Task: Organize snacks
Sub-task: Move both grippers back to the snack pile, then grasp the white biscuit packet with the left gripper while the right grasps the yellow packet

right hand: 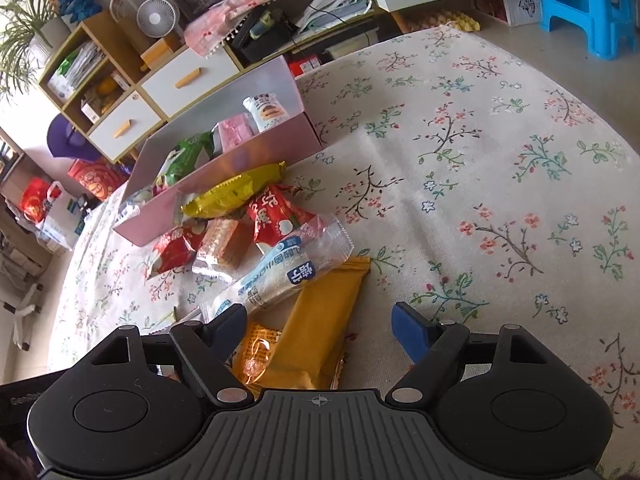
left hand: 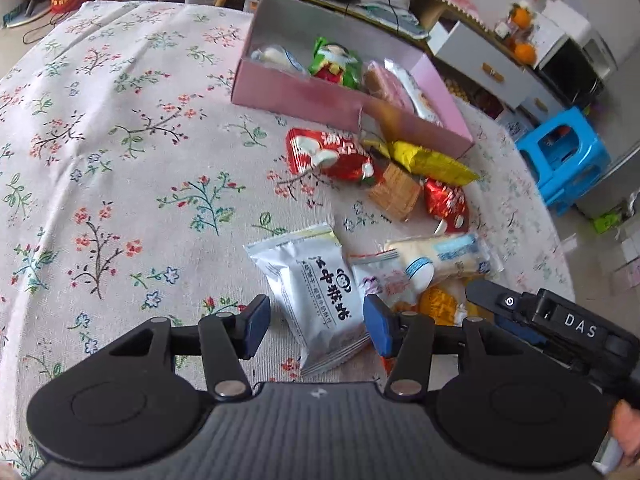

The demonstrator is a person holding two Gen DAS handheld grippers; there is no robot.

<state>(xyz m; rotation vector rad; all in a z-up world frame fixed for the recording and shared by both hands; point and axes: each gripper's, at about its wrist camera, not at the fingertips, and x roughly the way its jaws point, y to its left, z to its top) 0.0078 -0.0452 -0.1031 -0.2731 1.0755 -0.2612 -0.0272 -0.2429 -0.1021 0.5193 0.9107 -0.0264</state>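
1. The silver-white foil snack packet (left hand: 320,300) lies on the floral tablecloth (left hand: 120,160), between the left gripper (left hand: 316,326)'s parted jaws; whether the pads touch it is unclear.
2. The mustard-yellow flat packet (right hand: 316,328) lies between the right gripper (right hand: 320,324)'s wide-apart jaws, unpinched.
3. Risk: slick foil may slide out, or closing jaws may snag overlapping neighbours.
4. One pink cardboard box (left hand: 296,96) holds about four snacks; roughly nine remain outside.

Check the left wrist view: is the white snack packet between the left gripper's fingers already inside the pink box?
No, the white snack packet lies on the tablecloth, short of the pink box.
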